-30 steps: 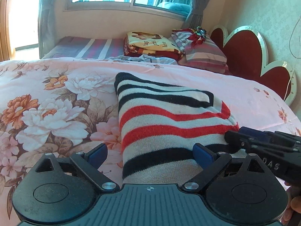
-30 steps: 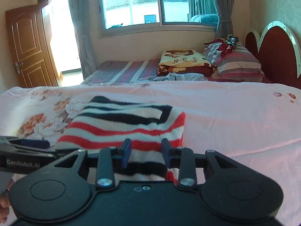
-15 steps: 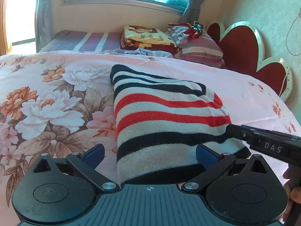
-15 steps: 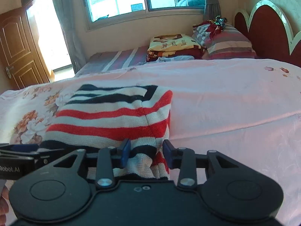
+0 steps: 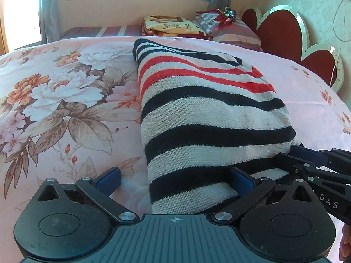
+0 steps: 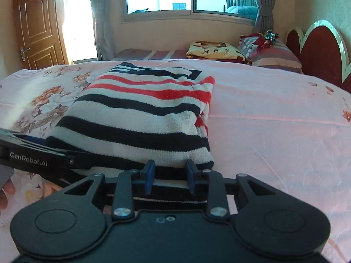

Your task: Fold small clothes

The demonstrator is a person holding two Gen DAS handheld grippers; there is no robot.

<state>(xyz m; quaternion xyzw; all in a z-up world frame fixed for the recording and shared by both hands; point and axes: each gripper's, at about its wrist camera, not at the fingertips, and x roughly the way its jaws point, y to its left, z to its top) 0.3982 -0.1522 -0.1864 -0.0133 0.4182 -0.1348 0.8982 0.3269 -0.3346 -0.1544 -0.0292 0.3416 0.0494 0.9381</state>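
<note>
A folded knit sweater (image 5: 204,118) with white, black and red stripes lies on the pink floral bedspread (image 5: 65,109). My left gripper (image 5: 175,178) is wide open at its near left corner. The corner lies between the fingers, and the right pad (image 5: 241,178) touches the fabric. My right gripper (image 6: 170,173) is at the near right corner of the sweater (image 6: 142,109). Its jaws are closing with the black hem between the pads, and a gap still shows. Each gripper appears in the other's view: the right gripper (image 5: 307,166) and the left gripper (image 6: 33,157).
A red heart-shaped headboard (image 5: 283,32) stands at the right. Striped pillows (image 6: 272,54) and a folded yellow blanket (image 6: 215,50) lie on a second bed under the window. A wooden door (image 6: 37,28) is at the far left. Plain pink bedspread (image 6: 274,120) stretches right of the sweater.
Both grippers have moved forward and down to the sweater's near edge, which now lies between their fingers. The right jaws have narrowed slightly.
</note>
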